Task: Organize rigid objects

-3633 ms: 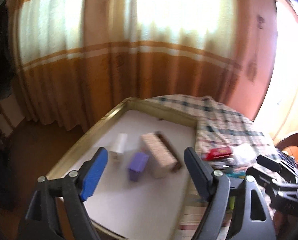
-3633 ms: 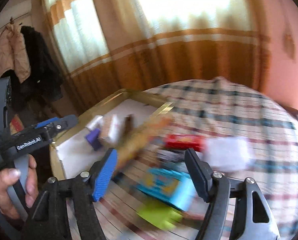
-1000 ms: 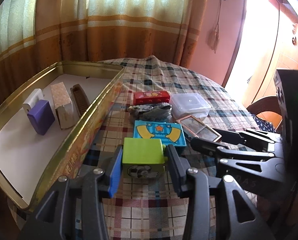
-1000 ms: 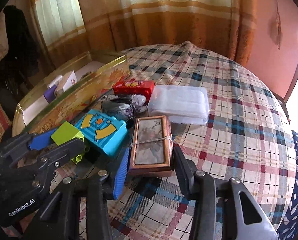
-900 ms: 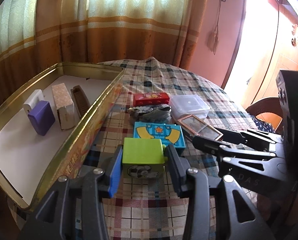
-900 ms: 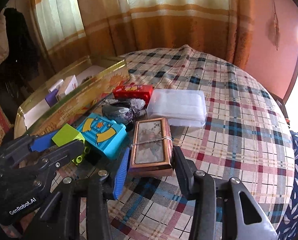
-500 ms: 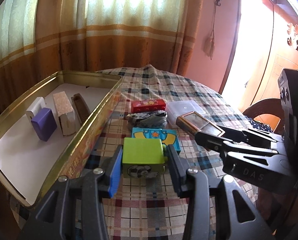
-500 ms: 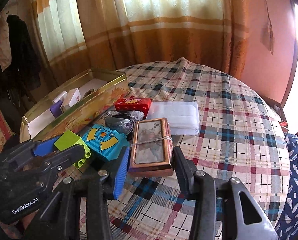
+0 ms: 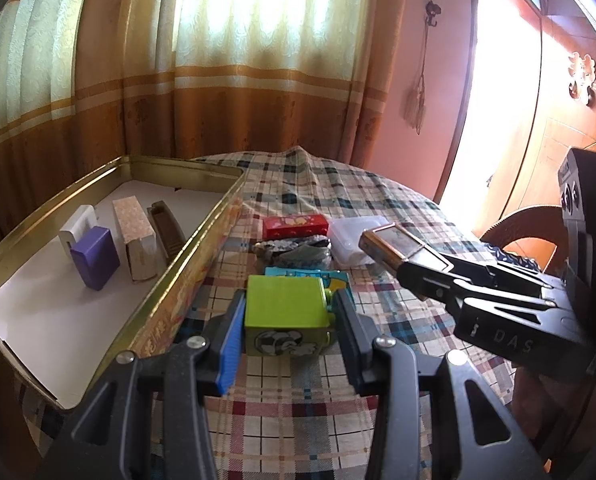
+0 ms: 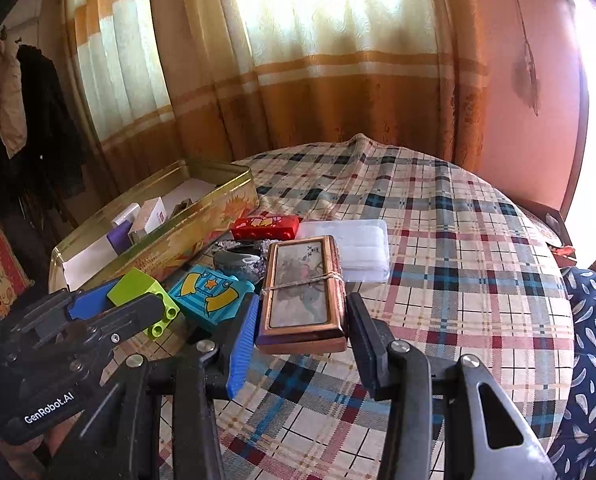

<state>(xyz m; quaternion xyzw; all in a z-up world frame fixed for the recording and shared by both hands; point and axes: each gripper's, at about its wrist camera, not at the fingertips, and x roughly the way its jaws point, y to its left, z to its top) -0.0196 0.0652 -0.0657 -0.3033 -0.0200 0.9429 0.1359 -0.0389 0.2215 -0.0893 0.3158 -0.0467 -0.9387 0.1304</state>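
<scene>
Now | left gripper [image 9: 287,334]: boxy lime block [image 9: 285,305] | right gripper [image 10: 300,334]: flat copper-framed case [image 10: 302,289]

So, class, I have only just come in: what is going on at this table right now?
A person is sorting small hard items with two hand-held grippers. The left gripper is shut on a lime-green toy block, and the right gripper is shut on a flat copper-framed picture box; both are lifted above the checked tablecloth. The open gold tin tray to the left already holds a purple box and others.
</scene>
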